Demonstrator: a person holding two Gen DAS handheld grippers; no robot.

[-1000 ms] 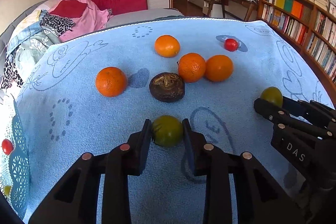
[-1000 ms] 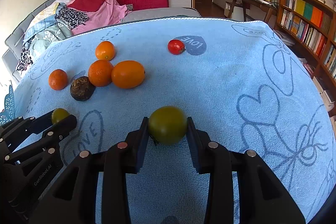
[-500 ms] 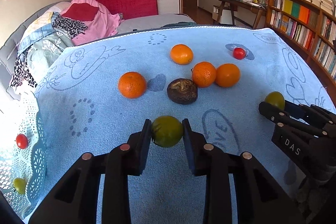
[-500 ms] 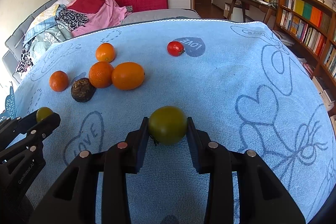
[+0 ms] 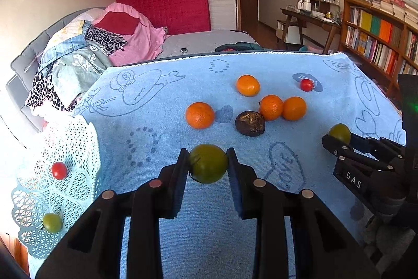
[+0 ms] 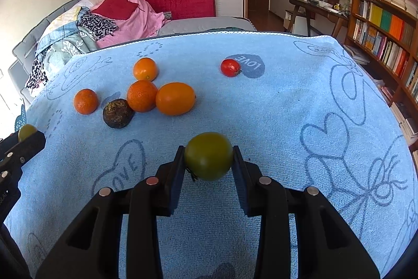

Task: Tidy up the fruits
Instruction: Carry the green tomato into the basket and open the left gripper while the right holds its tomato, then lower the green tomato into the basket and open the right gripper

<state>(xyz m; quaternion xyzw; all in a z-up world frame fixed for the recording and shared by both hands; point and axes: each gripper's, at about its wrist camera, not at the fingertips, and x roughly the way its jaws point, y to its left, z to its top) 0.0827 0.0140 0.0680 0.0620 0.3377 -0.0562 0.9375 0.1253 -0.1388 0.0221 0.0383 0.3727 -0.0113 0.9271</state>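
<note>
My left gripper (image 5: 208,163) is shut on a green tomato (image 5: 208,163) and holds it above the blue towel (image 5: 162,122). My right gripper (image 6: 208,156) is shut on a second green tomato (image 6: 208,156), also above the towel; it shows at the right of the left wrist view (image 5: 339,134). A pale blue lattice basket (image 5: 75,137) at the left holds a red tomato (image 5: 59,170) and a small green tomato (image 5: 52,222). Several oranges (image 5: 199,115), a dark brown fruit (image 5: 250,123) and a red tomato (image 5: 306,85) lie on the towel.
A bed with piled clothes (image 5: 86,54) lies behind the table. Bookshelves (image 5: 378,38) stand at the right, and a desk (image 5: 311,17) at the back right. The towel's far edge (image 5: 235,54) drops off toward the bed.
My left gripper has moved back and to the left with its green tomato, and the basket has come into view. My right gripper has barely moved.
</note>
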